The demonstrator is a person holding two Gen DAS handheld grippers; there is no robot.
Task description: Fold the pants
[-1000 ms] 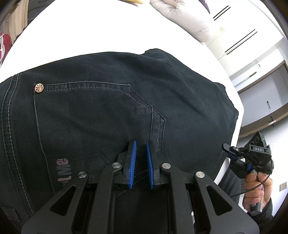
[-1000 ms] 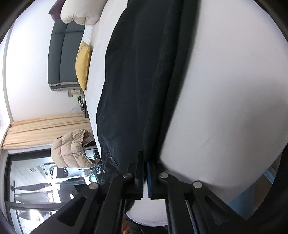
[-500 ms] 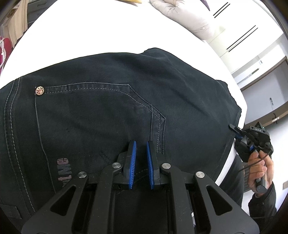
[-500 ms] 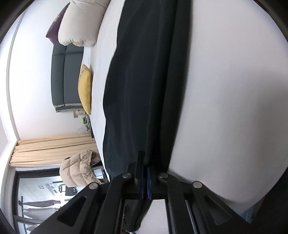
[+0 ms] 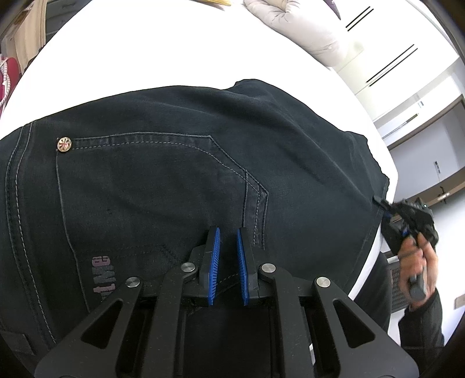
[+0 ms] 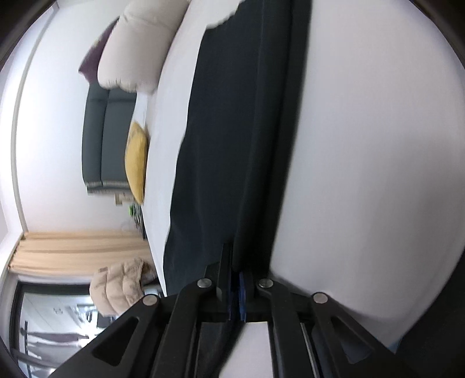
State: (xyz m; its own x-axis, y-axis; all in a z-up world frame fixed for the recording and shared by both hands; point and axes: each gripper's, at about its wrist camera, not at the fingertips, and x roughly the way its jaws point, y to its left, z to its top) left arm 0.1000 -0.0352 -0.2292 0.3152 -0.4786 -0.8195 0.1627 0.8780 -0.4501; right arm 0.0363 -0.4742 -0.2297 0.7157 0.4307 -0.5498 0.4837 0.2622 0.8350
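Dark denim pants [image 5: 174, 186] lie on a white table [image 5: 145, 52], back pocket and brass rivet [image 5: 64, 144] facing up. My left gripper [image 5: 228, 241] hovers just above the seat of the pants, its blue pads a little apart and nothing between them. My right gripper [image 6: 235, 270] is shut on the edge of the pants [image 6: 232, 145], which stretch away from it across the table. In the left wrist view the right gripper [image 5: 386, 208] pinches the pants' right edge at the table rim.
A cream padded jacket [image 5: 290, 26] lies at the table's far end. The right wrist view shows a grey sofa [image 6: 107, 139] with a yellow cushion [image 6: 136, 162], curtains and a beige puffer jacket [image 6: 122, 285] beyond the table.
The right gripper has moved up to the pants' right edge and closed on it. The left gripper has stayed in place over the seat.
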